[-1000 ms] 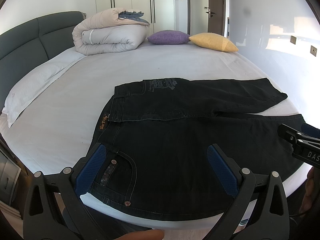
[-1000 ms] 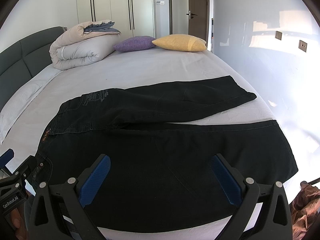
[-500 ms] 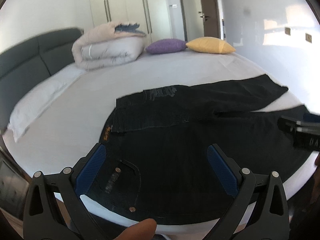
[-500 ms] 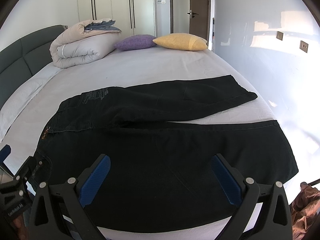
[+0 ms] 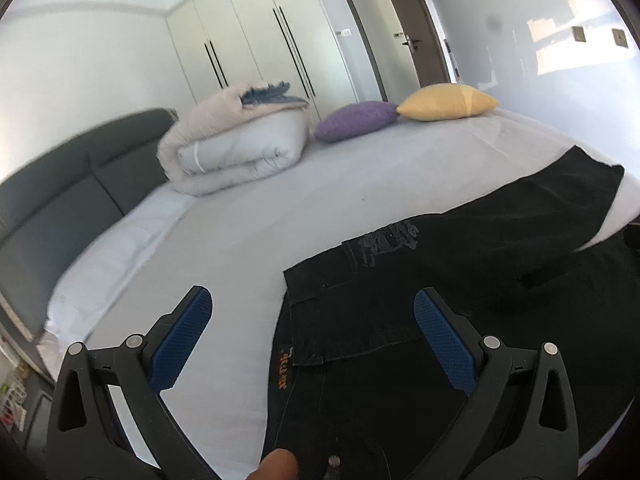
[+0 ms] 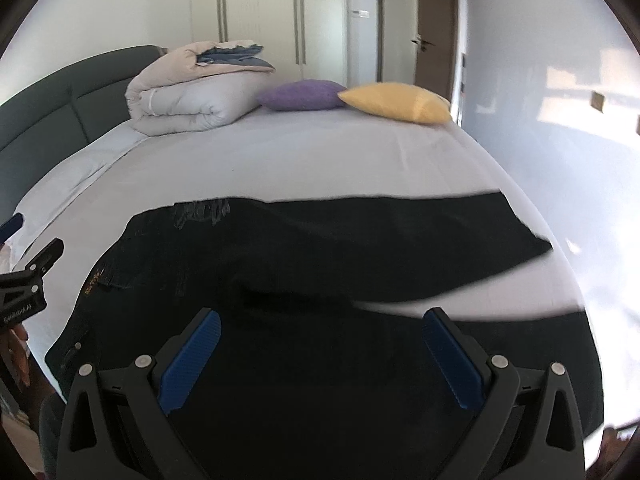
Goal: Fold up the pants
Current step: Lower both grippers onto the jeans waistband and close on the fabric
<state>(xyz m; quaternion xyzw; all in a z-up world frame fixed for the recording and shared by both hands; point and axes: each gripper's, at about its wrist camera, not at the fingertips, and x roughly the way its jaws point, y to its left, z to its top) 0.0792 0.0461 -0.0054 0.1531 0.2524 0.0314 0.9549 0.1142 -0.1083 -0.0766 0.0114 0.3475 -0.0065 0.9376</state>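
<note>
Well, the pants point(image 6: 320, 280) lie spread across the near part of the bed point(image 6: 320, 160), waist toward the left edge, legs running to the right edge. The far leg angles away from the near one, so they part in a V; one waist corner looks turned over on itself. By my reckoning the folding has barely begun: the legs are not yet laid together and nothing is folded along the length.

The left claw point(image 5: 312, 336) hangs spread wide over the waistband, gripping nothing. The right claw point(image 6: 320, 352) is likewise agape above the near leg, empty.

The sheet is pale and smooth. At the far side sit a rolled duvet point(image 6: 188, 92), a purple cushion point(image 6: 300, 96) and a yellow cushion point(image 6: 396, 102) near the far right corner. A dark headboard point(image 5: 60, 208) runs along the left; wardrobes point(image 5: 248, 40) and a door point(image 5: 404, 20) stand behind.
</note>
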